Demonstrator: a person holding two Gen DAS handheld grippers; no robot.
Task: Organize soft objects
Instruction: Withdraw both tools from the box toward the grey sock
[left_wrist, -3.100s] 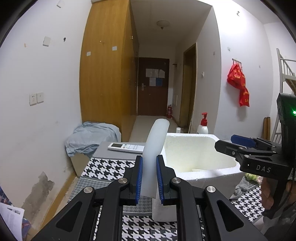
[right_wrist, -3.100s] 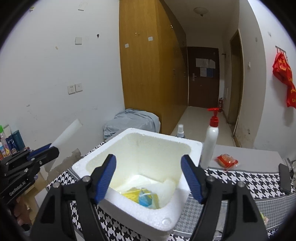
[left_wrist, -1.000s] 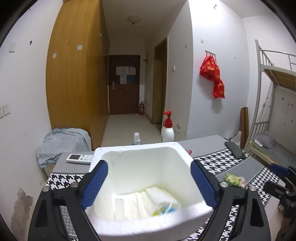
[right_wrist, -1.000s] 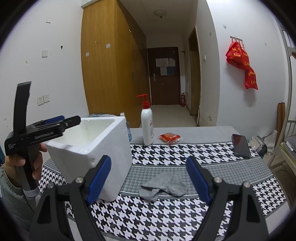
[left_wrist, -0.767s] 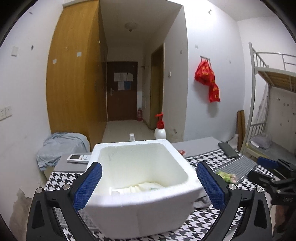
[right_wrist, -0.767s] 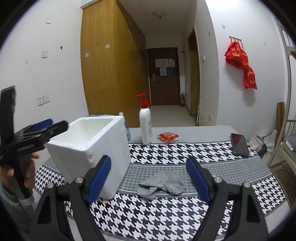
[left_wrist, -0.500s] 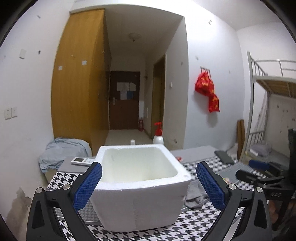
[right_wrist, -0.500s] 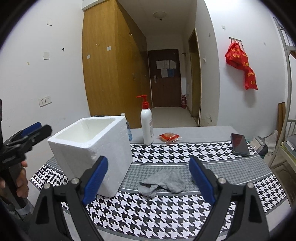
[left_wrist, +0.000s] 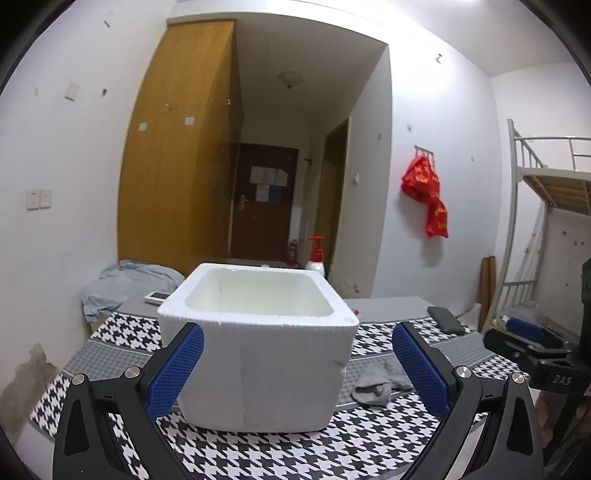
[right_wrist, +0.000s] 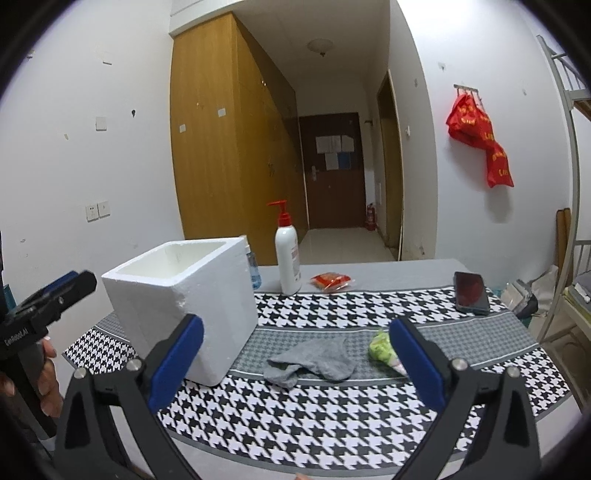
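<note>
Houndstooth tablecloth (right_wrist: 332, 417), grey sock (right_wrist: 314, 360), perhaps crumpled

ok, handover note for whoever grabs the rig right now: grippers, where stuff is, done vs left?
Left gripper: jaws open, nothing between them, facing the foam box.
Right gripper: jaws opening wide, empty, aimed at the grey sock.
Sock lies crumpled on the checked cloth, right of the box and apart from it. A green soft bag sits beside the sock, partly behind the right jaw.
Done: cannot tell from here, the box's inside is hidden at this angle.
Left: sock and green bag are not in the box yet; the sock looks like the likely next pick.
</note>
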